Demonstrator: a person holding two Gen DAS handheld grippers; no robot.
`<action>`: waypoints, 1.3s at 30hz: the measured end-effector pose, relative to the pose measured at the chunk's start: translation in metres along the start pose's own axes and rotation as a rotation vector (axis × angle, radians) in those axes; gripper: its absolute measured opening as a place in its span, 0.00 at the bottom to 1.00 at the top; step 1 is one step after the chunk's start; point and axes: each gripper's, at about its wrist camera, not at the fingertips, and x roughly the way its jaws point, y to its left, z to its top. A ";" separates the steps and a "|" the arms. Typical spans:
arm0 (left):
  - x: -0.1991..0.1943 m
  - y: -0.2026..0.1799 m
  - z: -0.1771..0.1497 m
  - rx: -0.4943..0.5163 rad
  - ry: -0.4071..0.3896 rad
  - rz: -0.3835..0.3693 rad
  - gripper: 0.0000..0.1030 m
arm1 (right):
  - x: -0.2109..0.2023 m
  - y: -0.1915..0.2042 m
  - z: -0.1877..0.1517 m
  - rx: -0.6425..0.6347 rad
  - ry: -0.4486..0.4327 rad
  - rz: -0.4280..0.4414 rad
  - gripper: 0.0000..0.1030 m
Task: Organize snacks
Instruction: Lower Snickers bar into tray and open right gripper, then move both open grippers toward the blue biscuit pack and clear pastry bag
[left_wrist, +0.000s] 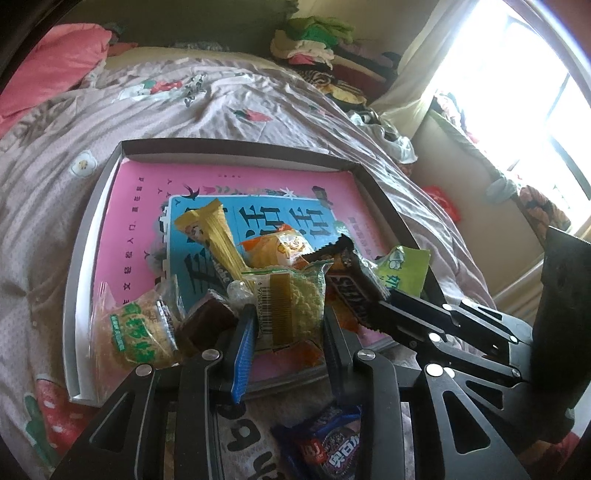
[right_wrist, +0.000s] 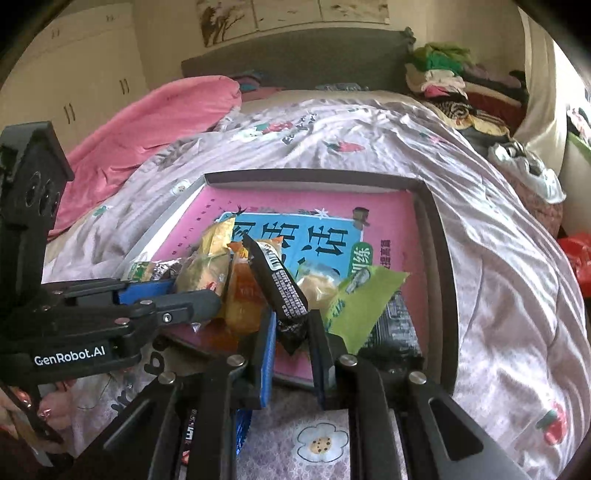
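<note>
"GenRobot.AI" marks left hand-held gripper (right_wrist: 207, 308).

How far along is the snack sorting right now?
Several snacks already lie in the box, including the yellow stick pack. In hand: the left gripper clamps a clear crumbly-snack pack, the right gripper the Snickers bar. Left: the blue pack on the bedspread.

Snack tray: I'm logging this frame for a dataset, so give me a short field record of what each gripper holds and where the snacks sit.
left gripper: shut on clear noodle-snack packet
right gripper: shut on dark chocolate bar
tray: on the bed, pink book inside
snacks: piled at tray's near edge
outside tray: blue cookie packet on the bedsheet
</note>
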 end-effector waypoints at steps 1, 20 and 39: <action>0.000 0.000 0.000 -0.002 -0.002 0.000 0.34 | 0.000 -0.001 -0.001 0.008 0.003 0.003 0.18; 0.002 0.003 0.000 -0.018 -0.008 -0.005 0.51 | -0.024 0.011 -0.003 -0.009 -0.038 -0.027 0.34; -0.028 -0.009 -0.003 0.003 -0.039 0.000 0.71 | -0.050 0.004 -0.002 0.048 -0.094 -0.043 0.48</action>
